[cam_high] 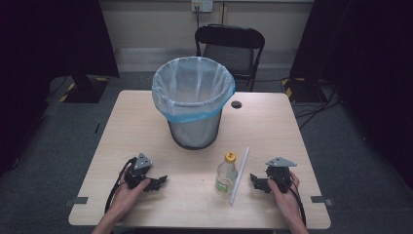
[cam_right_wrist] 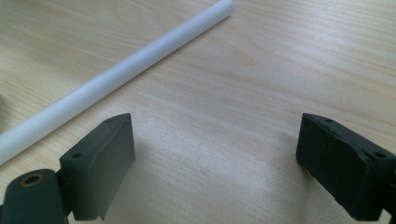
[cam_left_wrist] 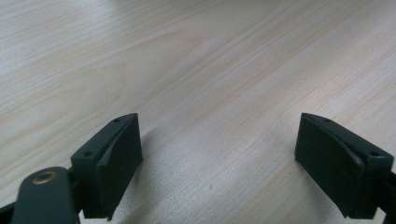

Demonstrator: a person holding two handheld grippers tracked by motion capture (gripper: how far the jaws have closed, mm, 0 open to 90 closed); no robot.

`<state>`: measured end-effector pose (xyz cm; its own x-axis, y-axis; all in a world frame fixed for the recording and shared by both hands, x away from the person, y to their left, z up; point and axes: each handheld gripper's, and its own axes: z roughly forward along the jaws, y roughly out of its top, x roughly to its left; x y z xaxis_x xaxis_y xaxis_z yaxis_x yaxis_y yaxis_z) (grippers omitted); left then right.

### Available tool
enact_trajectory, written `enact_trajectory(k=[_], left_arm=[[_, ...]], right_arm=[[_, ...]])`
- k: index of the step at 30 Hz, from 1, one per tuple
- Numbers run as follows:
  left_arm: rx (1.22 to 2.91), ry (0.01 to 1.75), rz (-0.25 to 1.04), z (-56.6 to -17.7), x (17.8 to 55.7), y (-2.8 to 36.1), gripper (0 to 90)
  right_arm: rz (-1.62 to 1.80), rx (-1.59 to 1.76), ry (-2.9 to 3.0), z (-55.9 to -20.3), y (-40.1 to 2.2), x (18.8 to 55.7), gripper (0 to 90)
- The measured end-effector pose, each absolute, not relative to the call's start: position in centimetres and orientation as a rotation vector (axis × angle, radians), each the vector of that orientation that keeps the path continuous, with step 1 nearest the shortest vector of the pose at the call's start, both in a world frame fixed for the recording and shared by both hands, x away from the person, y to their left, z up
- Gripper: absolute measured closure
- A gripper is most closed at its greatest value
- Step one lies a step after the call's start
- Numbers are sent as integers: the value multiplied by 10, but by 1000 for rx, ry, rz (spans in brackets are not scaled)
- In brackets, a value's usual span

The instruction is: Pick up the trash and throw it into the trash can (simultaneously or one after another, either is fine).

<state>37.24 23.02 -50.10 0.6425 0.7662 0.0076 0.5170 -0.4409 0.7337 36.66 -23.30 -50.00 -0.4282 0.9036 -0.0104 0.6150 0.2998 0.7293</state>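
Nothing was grasped yet: the left gripper (cam_high: 157, 182) and right gripper (cam_high: 256, 182) both rested on the surface (cam_high: 146, 126), jaws spread wide and empty. A small yellow-capped bottle (cam_high: 226, 173) and a white tube (cam_high: 239, 175) lay at nine o'clock from the right gripper, the lined bin (cam_high: 193, 100) at twelve. Likely next: reach for the tube or bottle.

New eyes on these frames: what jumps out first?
The mesh wastebasket lined with a blue-edged clear bag stands at the table's centre, dominating the scene. Nearer the person, a small yellow-capped bottle stands upright beside a long white tube lying flat. The left claw and right claw rest open on the wood, empty.
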Motion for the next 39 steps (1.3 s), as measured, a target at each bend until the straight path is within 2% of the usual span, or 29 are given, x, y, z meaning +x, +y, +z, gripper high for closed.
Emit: enact_trajectory(k=[10, 14, 31, 34, 39], left_arm=[[2145, 982, 435, -501, 374, 231, 133], [2144, 980, 439, -501, 374, 231, 133], [2147, 981, 440, -501, 374, 231, 133], [2144, 980, 439, -501, 374, 231, 133], [2147, 978, 439, -501, 374, 231, 133]], right_arm=[[919, 1358, 2153, -500, -233, 367, 109], [915, 1365, 2158, -497, -235, 367, 183], [1079, 1286, 2262, -471, -230, 343, 154], [1108, 1239, 2299, -467, -225, 336, 195], [1179, 1166, 2348, -457, -215, 325, 158]])
